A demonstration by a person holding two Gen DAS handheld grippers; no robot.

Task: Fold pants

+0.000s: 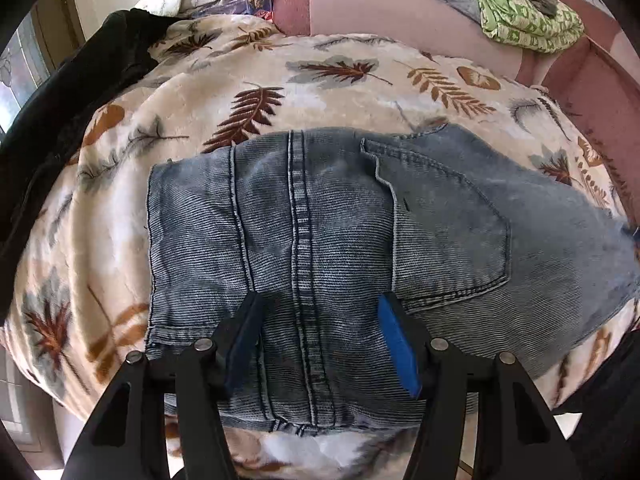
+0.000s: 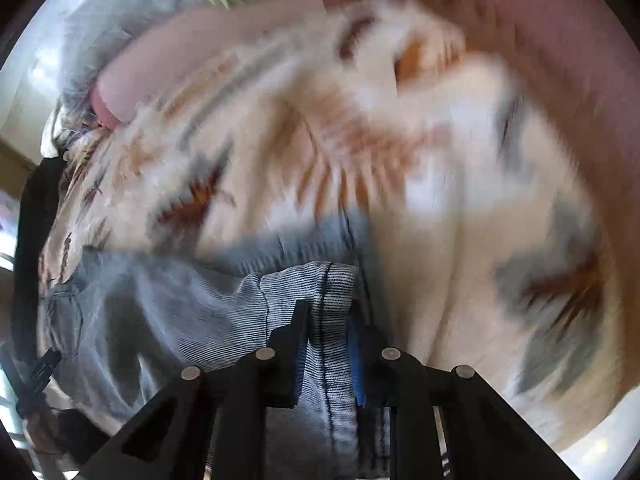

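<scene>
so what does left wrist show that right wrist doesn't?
Left wrist only: the left gripper open above the jeans, nothing between its pads; the back pocket; a black garment; sharp picture.
Right wrist only: the right gripper shut on a fold of denim; heavy blur.
Both: the jeans lying on the leaf-print blanket, and green cloth behind.

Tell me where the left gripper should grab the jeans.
Judging by pose: the near edge of the jeans, beside the double seam, from above. The left gripper hangs open over it; the right gripper already pinches a fold.
</scene>
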